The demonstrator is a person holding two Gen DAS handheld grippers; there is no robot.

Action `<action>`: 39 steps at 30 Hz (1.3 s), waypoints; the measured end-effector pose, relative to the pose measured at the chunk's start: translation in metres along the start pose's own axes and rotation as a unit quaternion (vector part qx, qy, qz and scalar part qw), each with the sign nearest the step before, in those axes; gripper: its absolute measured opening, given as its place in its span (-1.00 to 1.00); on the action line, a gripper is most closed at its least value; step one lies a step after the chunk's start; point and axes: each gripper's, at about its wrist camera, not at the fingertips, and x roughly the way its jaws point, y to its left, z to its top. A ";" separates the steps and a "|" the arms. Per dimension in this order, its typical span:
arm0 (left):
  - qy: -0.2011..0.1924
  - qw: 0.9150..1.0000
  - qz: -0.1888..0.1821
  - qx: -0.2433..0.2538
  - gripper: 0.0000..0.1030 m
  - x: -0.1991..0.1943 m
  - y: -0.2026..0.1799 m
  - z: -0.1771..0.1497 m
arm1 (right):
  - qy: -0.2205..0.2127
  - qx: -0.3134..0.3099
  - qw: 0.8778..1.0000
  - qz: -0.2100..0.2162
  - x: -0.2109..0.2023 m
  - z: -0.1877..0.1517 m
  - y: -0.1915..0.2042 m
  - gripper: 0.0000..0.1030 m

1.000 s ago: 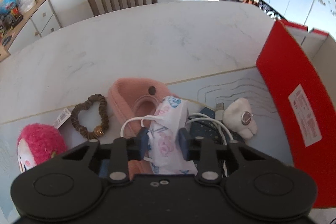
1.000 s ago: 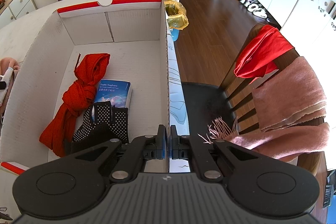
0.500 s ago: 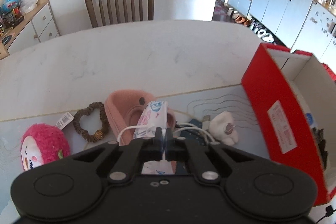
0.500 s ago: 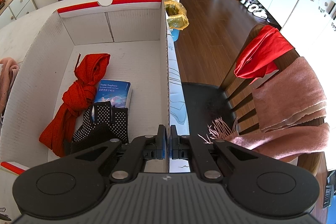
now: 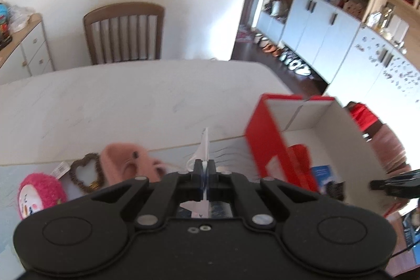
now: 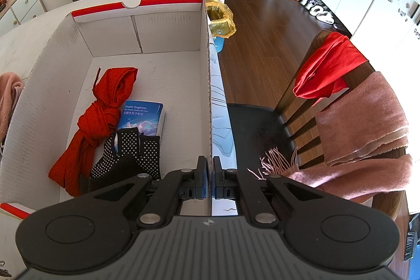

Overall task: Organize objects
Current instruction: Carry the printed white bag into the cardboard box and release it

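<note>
My left gripper [image 5: 204,167] is shut on a white patterned face mask [image 5: 204,146], seen edge-on and lifted above the table. Below it lie a pink knit hat [image 5: 126,162], a brown scrunchie [image 5: 85,172] and a pink plush toy [image 5: 39,193]. The red box [image 5: 267,133] with a white inside stands to the right. My right gripper [image 6: 210,171] is shut on the box's right wall [image 6: 210,96]. Inside the box are a red scarf [image 6: 99,117], a blue pack [image 6: 143,117] and black dotted gloves [image 6: 131,154].
A chair [image 6: 354,127] draped with pink and red scarves stands right of the box. A bin with a yellow bag [image 6: 219,17] sits on the floor beyond it. A wooden chair [image 5: 123,33] is at the white table's [image 5: 118,96] far side.
My left gripper shut on the mask, lifted it off the pile and swung up toward the box. The right gripper stayed put on the box wall.
</note>
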 end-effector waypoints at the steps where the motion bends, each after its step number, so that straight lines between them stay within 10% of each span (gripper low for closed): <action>1: -0.005 1.000 -0.010 0.004 -1.00 -0.004 -0.006 0.002 | 0.000 0.000 1.000 0.000 0.000 0.000 0.000 -0.94; 17: -0.002 0.989 -0.105 0.100 -0.99 0.002 -0.113 0.016 | 0.000 -0.001 1.000 0.002 0.001 0.001 0.000 -0.95; 39: 0.082 0.968 -0.080 0.225 -0.99 0.081 -0.198 -0.024 | -0.002 -0.008 1.000 0.003 0.004 0.003 0.002 -0.95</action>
